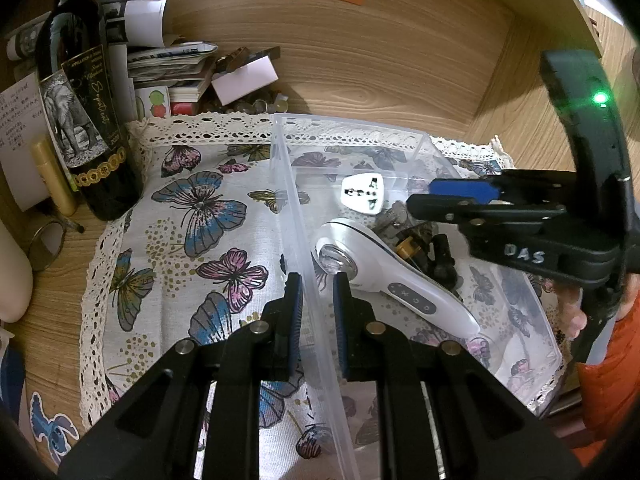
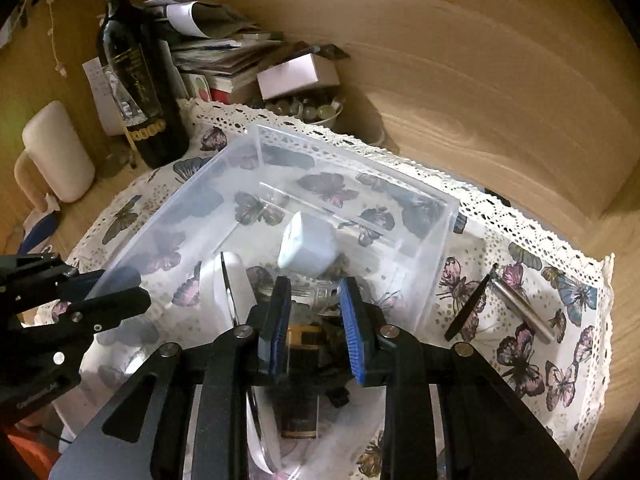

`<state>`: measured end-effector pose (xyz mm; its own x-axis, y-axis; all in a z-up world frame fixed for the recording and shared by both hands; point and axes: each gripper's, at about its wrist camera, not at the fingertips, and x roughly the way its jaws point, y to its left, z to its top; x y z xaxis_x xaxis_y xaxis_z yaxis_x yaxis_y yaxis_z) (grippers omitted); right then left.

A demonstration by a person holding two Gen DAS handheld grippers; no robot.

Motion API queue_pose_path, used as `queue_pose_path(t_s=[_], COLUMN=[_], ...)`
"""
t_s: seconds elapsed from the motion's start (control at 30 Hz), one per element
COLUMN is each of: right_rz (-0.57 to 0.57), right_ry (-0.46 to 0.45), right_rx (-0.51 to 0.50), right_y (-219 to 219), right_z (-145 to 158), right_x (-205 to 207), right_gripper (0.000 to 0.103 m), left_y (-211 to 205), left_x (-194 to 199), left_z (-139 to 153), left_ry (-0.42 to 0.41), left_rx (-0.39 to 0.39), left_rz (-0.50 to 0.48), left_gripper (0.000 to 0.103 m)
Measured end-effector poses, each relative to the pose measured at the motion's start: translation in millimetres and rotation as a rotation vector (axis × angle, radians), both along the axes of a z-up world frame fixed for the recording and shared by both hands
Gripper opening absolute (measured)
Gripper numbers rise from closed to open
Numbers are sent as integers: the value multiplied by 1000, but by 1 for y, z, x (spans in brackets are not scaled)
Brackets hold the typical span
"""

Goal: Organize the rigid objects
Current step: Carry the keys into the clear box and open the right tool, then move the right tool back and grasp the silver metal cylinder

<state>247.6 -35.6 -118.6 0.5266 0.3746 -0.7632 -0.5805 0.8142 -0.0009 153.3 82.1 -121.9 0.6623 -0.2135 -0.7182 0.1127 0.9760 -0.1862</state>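
A clear plastic box [image 1: 286, 184] [image 2: 434, 280] stands on a butterfly cloth [image 1: 192, 208]. In it lie a white handheld device [image 1: 384, 280], a white plug adapter [image 1: 362, 194] [image 2: 308, 246] and dark small parts [image 1: 436, 256]. My left gripper [image 1: 318, 292] straddles the box's left wall with its jaws partly open, one pad on each side, not pressing. My right gripper [image 2: 314, 308] [image 1: 460, 196] hovers over the box, open, above a dark object with a gold band [image 2: 300, 336]. A black-and-metal tool [image 2: 516, 304] lies on the cloth right of the box.
A wine bottle [image 1: 84, 112] [image 2: 136, 72], a gold tube [image 1: 54, 176], a stack of papers and boxes [image 1: 180, 68] and a bowl of beads [image 2: 308, 110] crowd the back left. A cream mug [image 2: 56, 152] stands at left. Wooden walls enclose the back and right.
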Motion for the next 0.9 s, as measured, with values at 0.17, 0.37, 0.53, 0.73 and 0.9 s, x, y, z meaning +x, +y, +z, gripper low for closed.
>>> queue_pose_path(t_s=[0.17,0.37,0.53,0.73,0.9], right_rz=[-38,-137,-245,-332,-372], right_ry=[-39,-112,-118,-35,44], right_rx=[30,47,28,-43,-107], right_y=[-16,-54,-92,-119,-133], right_z=[15,37,38,6,-27], right_x=[-4,0,19,58,88], right_gripper=[32,47,47,47,47], left_y=[0,0,0,1,-1], left_x=[0,0,0,0,-1], left_z=[0,0,0,0,0], left_ry=[0,0,0,0,-2], left_rx=[-3,-4,-4,-5,5], left_rz=[-2,-1,-1,-1,1], left_gripper=[13,13,13,13,13])
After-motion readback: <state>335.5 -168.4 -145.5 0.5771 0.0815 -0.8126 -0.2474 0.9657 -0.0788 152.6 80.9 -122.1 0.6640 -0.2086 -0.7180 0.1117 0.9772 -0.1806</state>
